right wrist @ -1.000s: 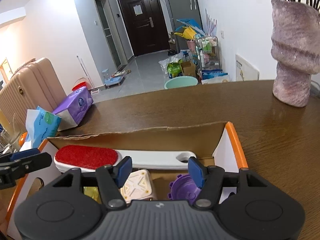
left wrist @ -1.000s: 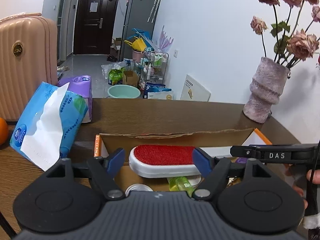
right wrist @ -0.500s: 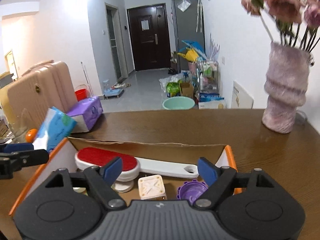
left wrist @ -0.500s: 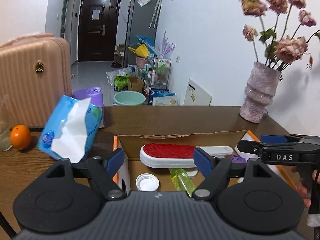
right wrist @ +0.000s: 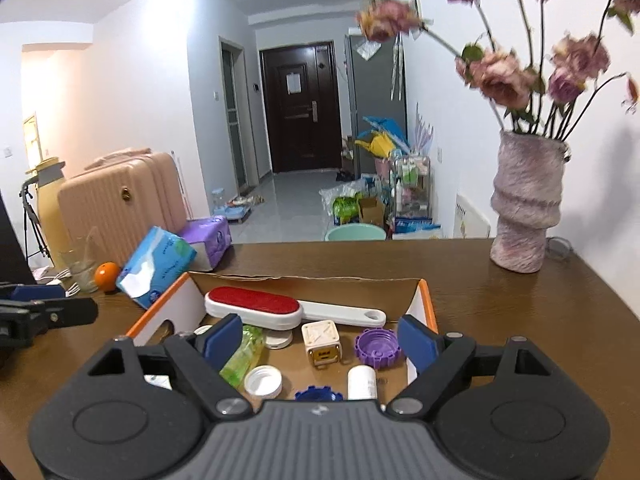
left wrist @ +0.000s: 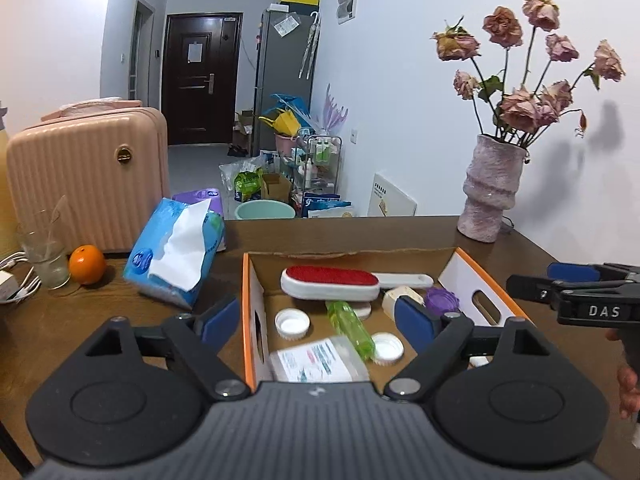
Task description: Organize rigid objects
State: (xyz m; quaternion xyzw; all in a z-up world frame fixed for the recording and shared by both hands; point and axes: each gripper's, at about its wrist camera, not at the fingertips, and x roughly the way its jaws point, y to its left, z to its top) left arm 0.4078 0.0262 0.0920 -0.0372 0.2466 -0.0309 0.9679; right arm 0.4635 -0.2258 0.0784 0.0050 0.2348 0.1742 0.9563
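Lint brush (left wrist: 330, 282), red pad up, lies across the far end of the cardboard box (left wrist: 251, 300) on the wooden table (left wrist: 380, 232). Its long axis runs left to right: the red head sits toward the left wall of the box, and the white handle (right wrist: 344, 314) points right, ending in a hanging hole. The head rests on top of a white lid, with the green bottle (left wrist: 350, 328) just near of it, slanting from far left to near right. Around them in the box lie white caps (left wrist: 292, 323), a cream cube (right wrist: 321, 340), a purple cap (right wrist: 376, 347), a small blue cap and a small white bottle (right wrist: 361, 382), plus a clear labelled container (left wrist: 316, 360) at the near left.

Left gripper (left wrist: 316, 320) hovers over the near left part of the box, its blue pads wide apart and opening further, one outside the left wall and one over the inside. Nothing is between them, nothing touched. Right gripper (right wrist: 322, 340) hangs over the near right part of the box, pads spread wide too, empty, clear of the brush and the cube below.

Left of the box, a blue tissue pack (left wrist: 176, 258) leans on the table, an orange (left wrist: 87, 264) and a glass (left wrist: 44, 256) beyond it. A vase (left wrist: 490, 190) of dried roses stands at the far right corner.
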